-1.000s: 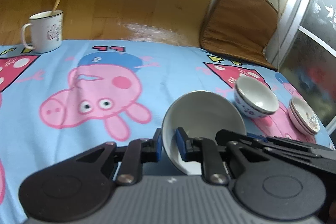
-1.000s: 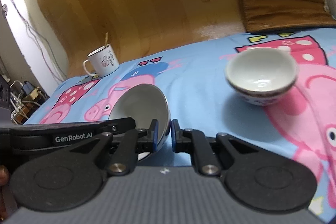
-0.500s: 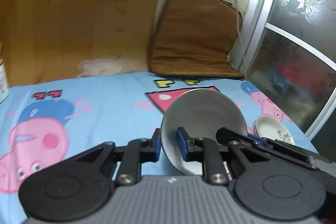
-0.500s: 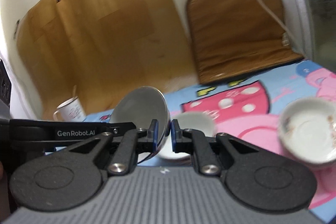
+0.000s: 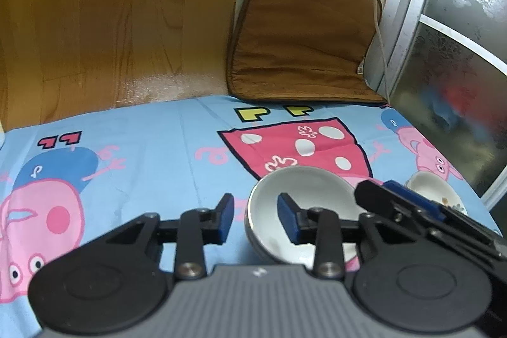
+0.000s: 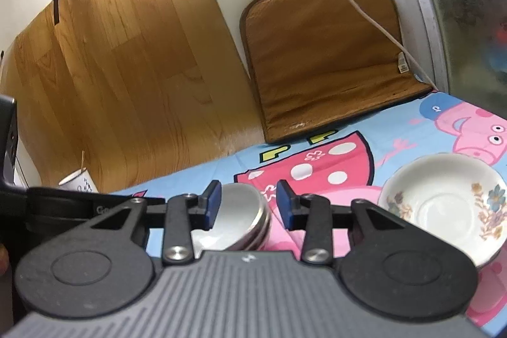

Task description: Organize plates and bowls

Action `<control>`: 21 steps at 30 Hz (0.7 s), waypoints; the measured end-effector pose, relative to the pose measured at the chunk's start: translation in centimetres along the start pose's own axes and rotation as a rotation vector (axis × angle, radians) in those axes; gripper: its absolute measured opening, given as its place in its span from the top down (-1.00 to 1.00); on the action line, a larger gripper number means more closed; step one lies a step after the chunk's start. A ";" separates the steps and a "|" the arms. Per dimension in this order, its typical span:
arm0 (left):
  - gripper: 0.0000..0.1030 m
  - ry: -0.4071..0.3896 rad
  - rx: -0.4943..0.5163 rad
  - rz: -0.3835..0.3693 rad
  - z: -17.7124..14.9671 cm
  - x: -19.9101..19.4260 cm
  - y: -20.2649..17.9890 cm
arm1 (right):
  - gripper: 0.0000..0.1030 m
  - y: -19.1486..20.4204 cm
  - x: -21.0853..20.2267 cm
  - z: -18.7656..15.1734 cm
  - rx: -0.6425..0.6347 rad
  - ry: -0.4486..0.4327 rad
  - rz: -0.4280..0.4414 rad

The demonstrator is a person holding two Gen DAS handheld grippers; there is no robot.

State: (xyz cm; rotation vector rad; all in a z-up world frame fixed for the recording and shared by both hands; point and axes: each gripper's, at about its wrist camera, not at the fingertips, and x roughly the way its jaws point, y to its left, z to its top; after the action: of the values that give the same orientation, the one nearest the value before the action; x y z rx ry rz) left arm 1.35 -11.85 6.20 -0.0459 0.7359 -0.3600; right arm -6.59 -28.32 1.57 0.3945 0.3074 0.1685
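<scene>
A white bowl (image 5: pixel 301 205) with a silver rim sits nested in another bowl on the blue cartoon cloth (image 5: pixel 152 141); the stack also shows in the right wrist view (image 6: pixel 244 217). My left gripper (image 5: pixel 256 219) is open, its jaws astride the bowl's near rim without gripping it. My right gripper (image 6: pixel 248 208) is open on the stack's other side, and it appears in the left wrist view (image 5: pixel 408 208). Flowered plates (image 6: pixel 443 205) sit stacked to the right; their edge shows in the left wrist view (image 5: pixel 434 190).
A brown cushion (image 5: pixel 304 46) leans on the back wall with a white cable (image 6: pixel 364 11) across it. A frosted glass door (image 5: pixel 459 68) bounds the right side. A white mug (image 6: pixel 77 181) stands far left by the wooden panel (image 6: pixel 126 68).
Both grippers carried the bowl right, lowered it into the other bowl and opened, letting it go. The view has dropped toward the cloth.
</scene>
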 end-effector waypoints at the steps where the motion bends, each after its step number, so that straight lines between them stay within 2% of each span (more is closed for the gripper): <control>1: 0.37 -0.002 -0.004 0.001 0.0 -0.2 0.0 | 0.19 -0.2 -0.1 0.0 0.008 -0.001 0.000; 4: 0.33 -0.009 -0.009 0.007 -0.1 -0.8 0.1 | 0.19 -0.3 -0.4 -0.1 0.022 0.002 0.003; 6: 0.21 -0.013 -0.006 0.019 -0.3 -1.1 0.0 | 0.19 -0.3 -0.7 -0.2 0.024 0.002 0.004; 15: 0.09 -0.024 -0.045 0.048 -2.4 -3.3 0.7 | 0.14 -0.9 -3.4 -1.5 0.053 -0.028 0.013; 21: 0.08 -0.040 -0.050 0.067 -4.5 -4.5 1.5 | 0.14 -1.0 -3.7 -3.0 0.088 0.028 0.007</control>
State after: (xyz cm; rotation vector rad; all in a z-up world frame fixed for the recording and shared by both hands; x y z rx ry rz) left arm -4.32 -8.55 5.54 -0.0759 0.7051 -0.2762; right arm -10.91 -28.99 -0.56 0.4808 0.3417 0.1682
